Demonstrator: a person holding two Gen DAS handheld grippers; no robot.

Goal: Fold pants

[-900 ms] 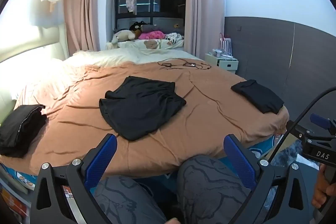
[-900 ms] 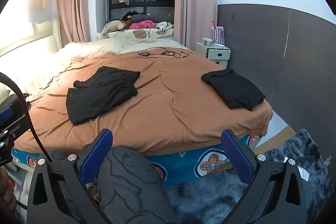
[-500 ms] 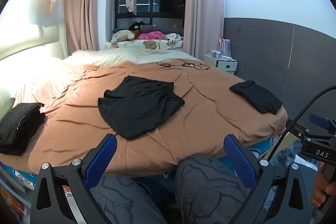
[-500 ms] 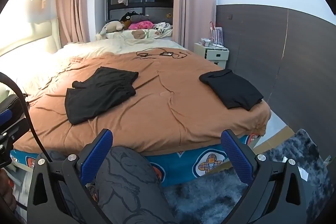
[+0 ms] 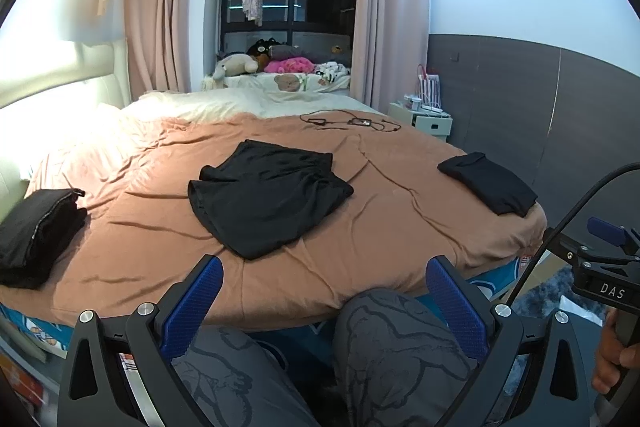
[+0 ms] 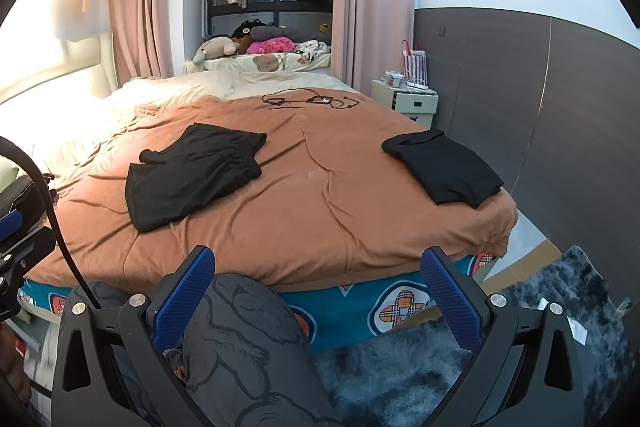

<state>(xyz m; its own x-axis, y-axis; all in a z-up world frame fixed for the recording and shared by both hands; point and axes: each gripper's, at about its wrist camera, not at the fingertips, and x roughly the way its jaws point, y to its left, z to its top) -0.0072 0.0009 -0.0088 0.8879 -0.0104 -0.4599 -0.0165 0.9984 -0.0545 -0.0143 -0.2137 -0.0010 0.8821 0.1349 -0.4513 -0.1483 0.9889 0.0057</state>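
My 2 grippers — left gripper, right gripper — hang with jaws wide and empty above my knees. The pants lie flat mid-bed, spread for folding — well beyond reach.

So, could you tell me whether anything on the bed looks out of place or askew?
The black pants lie rumpled and skewed mid-bed on the brown cover, unlike the neatly folded pile at the right corner. Tangled cables sprawl loose at the far end.

The dark folded pile runs off the left edge, perhaps clothing; bedside-stand clutter is too small to tell.
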